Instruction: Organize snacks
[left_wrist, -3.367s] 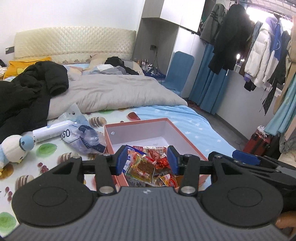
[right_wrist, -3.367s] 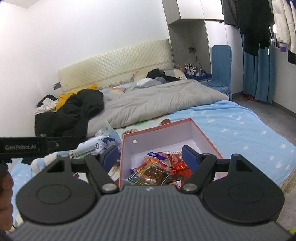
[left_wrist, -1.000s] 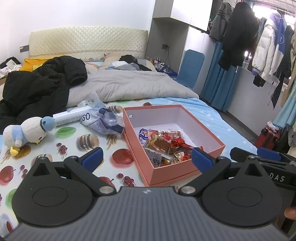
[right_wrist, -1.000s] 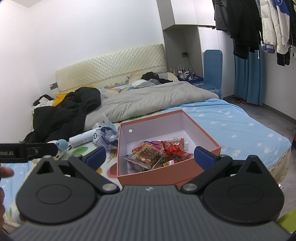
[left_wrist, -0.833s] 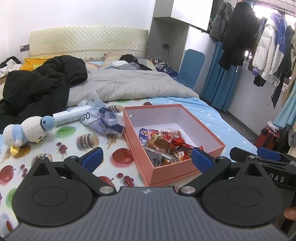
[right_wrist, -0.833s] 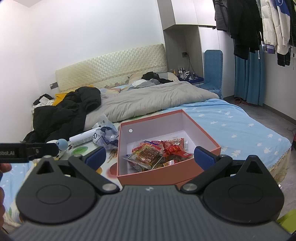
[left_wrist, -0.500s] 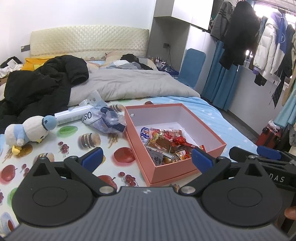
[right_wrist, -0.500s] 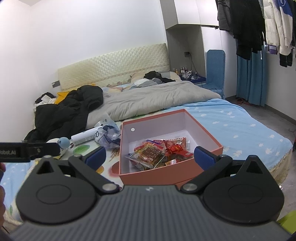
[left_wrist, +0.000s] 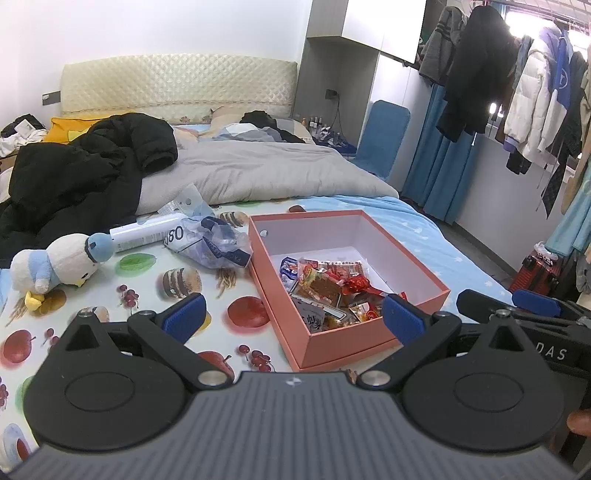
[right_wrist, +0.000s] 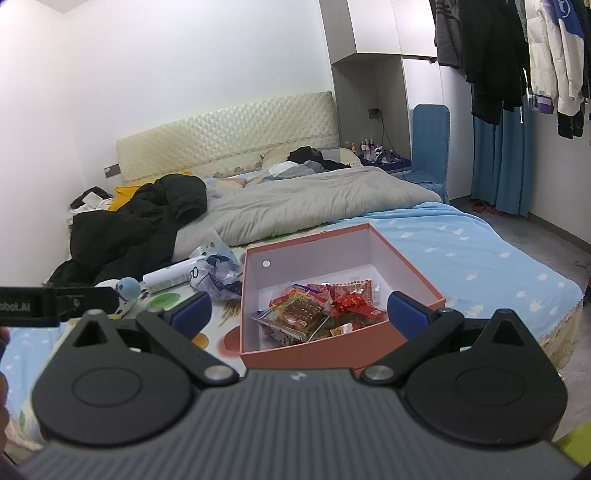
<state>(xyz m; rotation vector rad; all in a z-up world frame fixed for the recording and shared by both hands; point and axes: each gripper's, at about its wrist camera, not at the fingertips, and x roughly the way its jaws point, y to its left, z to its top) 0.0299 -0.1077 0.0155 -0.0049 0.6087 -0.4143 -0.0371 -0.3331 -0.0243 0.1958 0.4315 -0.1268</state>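
A pink open box (left_wrist: 406, 254) (right_wrist: 314, 356) sits on the bed near its foot edge. A pile of snack packets (left_wrist: 325, 291) (right_wrist: 317, 308) lies in its near half. My left gripper (left_wrist: 291, 319) is open and empty, held back from the box's near left corner. My right gripper (right_wrist: 299, 314) is open and empty, in front of the box's near wall. The right gripper's body (left_wrist: 517, 314) shows at the right of the left wrist view. The left gripper's body (right_wrist: 55, 301) shows at the left of the right wrist view.
A crumpled clear plastic bag (left_wrist: 214, 243), a white tube (left_wrist: 144, 232) and a plush bird (left_wrist: 55, 264) lie left of the box on a fruit-print sheet. A black jacket (left_wrist: 85, 170) and grey duvet (left_wrist: 258, 173) lie behind. Hanging coats (left_wrist: 524, 92) and a red suitcase (left_wrist: 535, 273) are at right.
Both grippers have pulled back from the box and opened wide since 3.4 s ago. Over the last second both views have only drifted slightly.
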